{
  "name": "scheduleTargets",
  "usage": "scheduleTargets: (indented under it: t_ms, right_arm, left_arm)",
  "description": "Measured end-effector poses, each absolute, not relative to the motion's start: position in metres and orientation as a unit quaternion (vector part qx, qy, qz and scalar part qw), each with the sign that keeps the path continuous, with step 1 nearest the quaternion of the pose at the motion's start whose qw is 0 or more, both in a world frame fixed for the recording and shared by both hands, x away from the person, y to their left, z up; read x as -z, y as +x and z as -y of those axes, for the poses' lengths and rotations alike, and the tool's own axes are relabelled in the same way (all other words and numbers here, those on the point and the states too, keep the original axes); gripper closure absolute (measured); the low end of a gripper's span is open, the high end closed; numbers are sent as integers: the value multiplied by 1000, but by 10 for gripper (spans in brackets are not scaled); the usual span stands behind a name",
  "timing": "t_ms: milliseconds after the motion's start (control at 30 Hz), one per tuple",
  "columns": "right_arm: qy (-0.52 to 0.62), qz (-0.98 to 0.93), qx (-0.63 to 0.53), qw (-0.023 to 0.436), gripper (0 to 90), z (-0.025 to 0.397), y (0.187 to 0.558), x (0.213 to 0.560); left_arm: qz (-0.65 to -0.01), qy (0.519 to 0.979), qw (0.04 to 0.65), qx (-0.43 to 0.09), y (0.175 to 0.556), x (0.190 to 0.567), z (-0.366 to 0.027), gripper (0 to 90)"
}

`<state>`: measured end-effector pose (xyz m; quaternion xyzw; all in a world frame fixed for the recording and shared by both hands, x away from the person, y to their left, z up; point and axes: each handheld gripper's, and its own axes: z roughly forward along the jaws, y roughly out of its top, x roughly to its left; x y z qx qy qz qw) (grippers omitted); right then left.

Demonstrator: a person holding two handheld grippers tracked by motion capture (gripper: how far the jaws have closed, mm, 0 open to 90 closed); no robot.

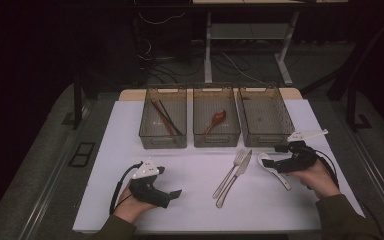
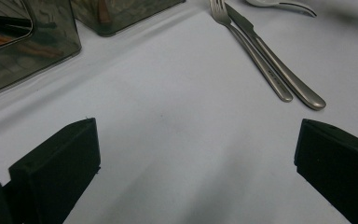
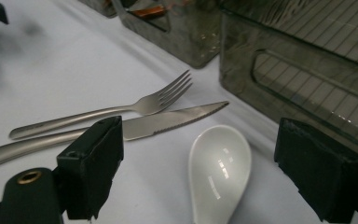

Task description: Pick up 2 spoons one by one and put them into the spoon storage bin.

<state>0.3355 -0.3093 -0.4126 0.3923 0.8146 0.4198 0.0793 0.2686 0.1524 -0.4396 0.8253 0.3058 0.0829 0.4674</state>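
Note:
On the white table (image 1: 195,200) a steel fork (image 1: 228,175) and knife (image 1: 235,179) lie side by side at the middle. To their right lies a white ceramic spoon (image 1: 270,162). My right gripper (image 1: 276,159) is open, its jaws on either side of the spoon's bowl (image 3: 219,168) and just above the table, without touching it. The fork (image 3: 121,109) and knife (image 3: 168,123) lie just beyond its left jaw. My left gripper (image 1: 172,195) rests low at the front left, open (image 2: 196,144) over bare table, with the fork (image 2: 251,51) and knife (image 2: 279,70) farther off.
Three clear smoky bins stand in a row at the back. The left bin (image 1: 162,141) holds black and reddish chopsticks, the middle bin (image 1: 216,141) a reddish-brown spoon (image 1: 215,121), and the right bin (image 1: 267,139) nothing. The table's front edge runs close to both hands.

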Motion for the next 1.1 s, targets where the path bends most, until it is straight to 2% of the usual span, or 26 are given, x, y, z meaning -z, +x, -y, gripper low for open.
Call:
scheduleTargets:
  t_ms: [33, 233, 600, 1100]
  right_arm:
    - [396, -813, -420, 79, 154, 310, 338, 413]
    - [403, -812, -415, 82, 288, 312, 346, 419]
    - [416, -817, -392, 71, 419, 316, 348, 431]
    - [409, -833, -366, 64, 463, 311, 350, 444]
  left_arm:
    - [-306, 825, 468, -84, 268, 439, -152, 0]
    - [-305, 824, 469, -89, 268, 437, -155, 0]
    - [-304, 825, 469, -86, 268, 438, -157, 0]
    - [-300, 828, 467, -83, 268, 440, -155, 0]
